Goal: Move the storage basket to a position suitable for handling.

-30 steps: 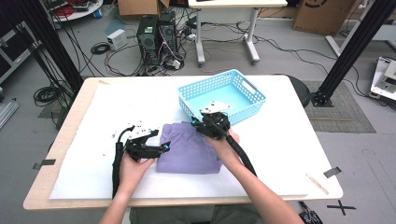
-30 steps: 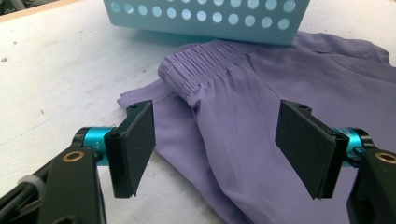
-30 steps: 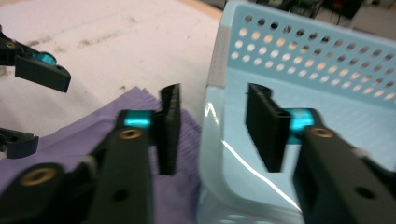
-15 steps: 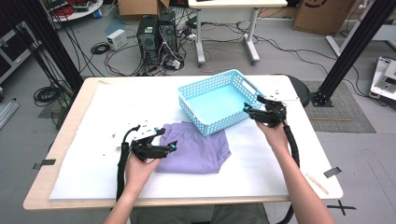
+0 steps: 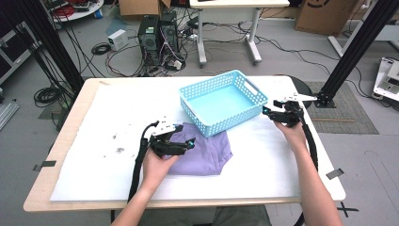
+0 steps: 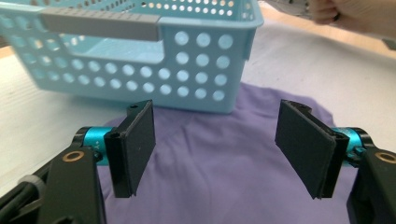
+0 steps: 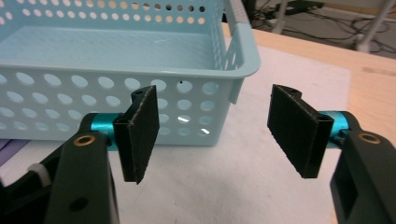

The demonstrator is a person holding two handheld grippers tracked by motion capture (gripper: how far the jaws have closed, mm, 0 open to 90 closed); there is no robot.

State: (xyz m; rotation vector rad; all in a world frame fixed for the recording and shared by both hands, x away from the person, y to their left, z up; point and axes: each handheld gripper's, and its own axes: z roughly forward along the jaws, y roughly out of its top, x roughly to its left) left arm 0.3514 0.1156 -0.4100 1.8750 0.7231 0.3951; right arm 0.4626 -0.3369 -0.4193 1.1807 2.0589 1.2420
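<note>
At the table's near edge, the left gripper (image 5: 188,143) hovers with jaws wide over a purple cloth (image 5: 207,155), which lies flat on the white sheet (image 5: 94,141), its far edge tucked against the basket (image 5: 221,101). At two o'clock from the cloth, the right gripper (image 5: 266,112) is held with jaws wide and empty, just beside the blue basket's right end.
</note>
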